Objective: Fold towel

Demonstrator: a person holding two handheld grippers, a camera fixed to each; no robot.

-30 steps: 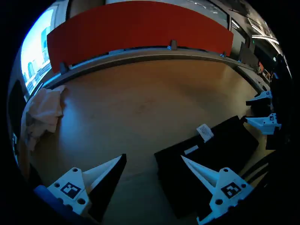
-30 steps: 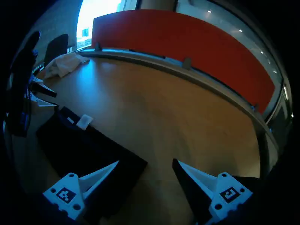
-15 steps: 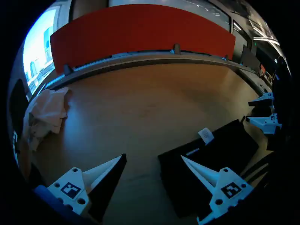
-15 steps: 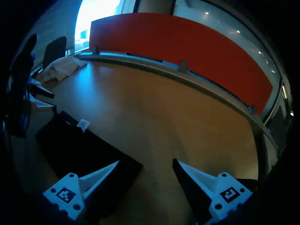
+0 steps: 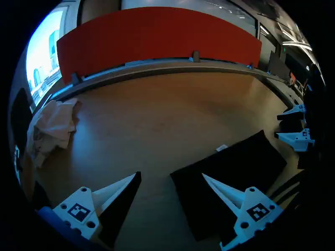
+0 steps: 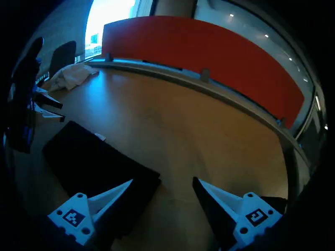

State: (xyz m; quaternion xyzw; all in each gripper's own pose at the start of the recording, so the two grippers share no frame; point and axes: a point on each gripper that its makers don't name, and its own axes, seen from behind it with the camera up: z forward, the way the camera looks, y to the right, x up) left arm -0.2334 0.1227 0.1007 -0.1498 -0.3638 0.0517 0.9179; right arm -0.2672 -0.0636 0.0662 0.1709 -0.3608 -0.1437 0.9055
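The towel (image 5: 234, 163) is black, the table (image 5: 167, 104) tan wood-grain, the divider (image 5: 159, 37) red, the cloth (image 5: 52, 125) white.

Across the tan wooden surface (image 5: 159, 108), a crumpled white cloth (image 5: 50, 127) near the long red divider panel (image 5: 159, 35); bright window (image 5: 39, 62) beyond.

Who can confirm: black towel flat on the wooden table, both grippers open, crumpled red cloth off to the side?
Wrong on one count: the crumpled cloth is white, not red, as the left gripper view shows. The rest stands: black towel flat on the wooden table, left gripper and right gripper open.
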